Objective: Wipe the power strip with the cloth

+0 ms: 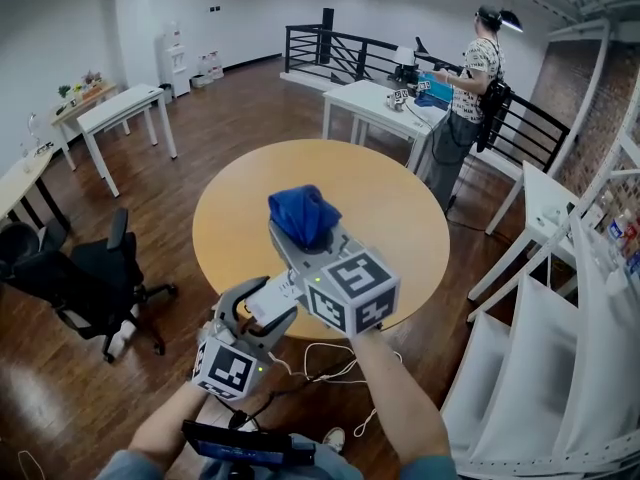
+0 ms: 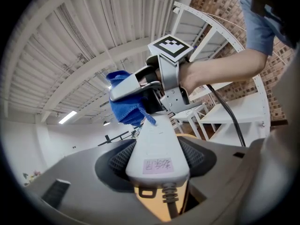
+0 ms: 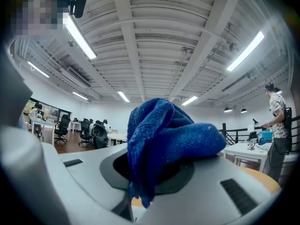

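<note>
Head view, nearest first: low in the frame, left of centre, the left claw is clamped across the width of the white power strip, its pads pressing both long sides. Left gripper view bears this out, with the labelled end and the cord sitting right between the jaws. The strip is held up in the air, not lying on anything, and its white cord hangs in loops below the hands in head view.

Just beyond, at the middle of the frame, the right claw is closed on the bunched blue cloth. Right gripper view shows the cloth gripped between the jaws and bulging up out of them. In left gripper view the cloth touches the far end of the strip, up the frame from the left claw.

By my reckoning the wiping is under way. Both things are picked up and the cloth is on the strip, at its far end. How much of the surface is done I cannot tell, since no dirt or streaks show. The near stretch inside the left claw's grip looks out of the cloth's reach unless the hold is shifted.

Behind them is the round wooden tabletop, and further off a black office chair at left and a person standing at a white desk at upper right
</note>
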Demonstrator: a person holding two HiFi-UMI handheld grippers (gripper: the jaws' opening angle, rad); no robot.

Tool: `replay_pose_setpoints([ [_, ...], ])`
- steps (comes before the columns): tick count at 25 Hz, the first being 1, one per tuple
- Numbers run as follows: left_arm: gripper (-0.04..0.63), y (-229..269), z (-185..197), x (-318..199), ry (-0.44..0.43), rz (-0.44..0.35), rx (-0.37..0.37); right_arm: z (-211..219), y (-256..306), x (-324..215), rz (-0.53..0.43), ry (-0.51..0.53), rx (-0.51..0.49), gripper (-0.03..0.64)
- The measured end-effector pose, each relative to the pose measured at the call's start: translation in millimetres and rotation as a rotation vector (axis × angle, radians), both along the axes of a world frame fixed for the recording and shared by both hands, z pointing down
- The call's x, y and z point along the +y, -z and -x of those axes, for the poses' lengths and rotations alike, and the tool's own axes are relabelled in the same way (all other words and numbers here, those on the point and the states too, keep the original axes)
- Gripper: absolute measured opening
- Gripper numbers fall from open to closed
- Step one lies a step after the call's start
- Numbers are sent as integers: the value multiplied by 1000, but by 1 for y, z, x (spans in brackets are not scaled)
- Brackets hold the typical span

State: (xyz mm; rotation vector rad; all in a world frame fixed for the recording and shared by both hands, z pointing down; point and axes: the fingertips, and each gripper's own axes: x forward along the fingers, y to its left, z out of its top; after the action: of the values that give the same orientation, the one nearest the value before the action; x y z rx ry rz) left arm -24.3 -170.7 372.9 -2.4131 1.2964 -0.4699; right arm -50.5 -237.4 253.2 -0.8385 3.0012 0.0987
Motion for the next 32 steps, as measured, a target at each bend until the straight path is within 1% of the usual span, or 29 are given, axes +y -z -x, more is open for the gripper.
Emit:
replay_pose_setpoints([
  [11,285,1,-3,4,-12,-10,1,-43,14,-28,-20,-93,-17,67],
  [18,285,3,-5,4,-18,-13,-13,-65,18,-44,-16,-138,-24,67],
  [26,285,2,1,6,-13,-10,-16,-86,20,-60,-7,-195,-56,67],
  [32,284,3,2,4,-8,-7,-4,-91,18,-61,2,-205,-62,67],
])
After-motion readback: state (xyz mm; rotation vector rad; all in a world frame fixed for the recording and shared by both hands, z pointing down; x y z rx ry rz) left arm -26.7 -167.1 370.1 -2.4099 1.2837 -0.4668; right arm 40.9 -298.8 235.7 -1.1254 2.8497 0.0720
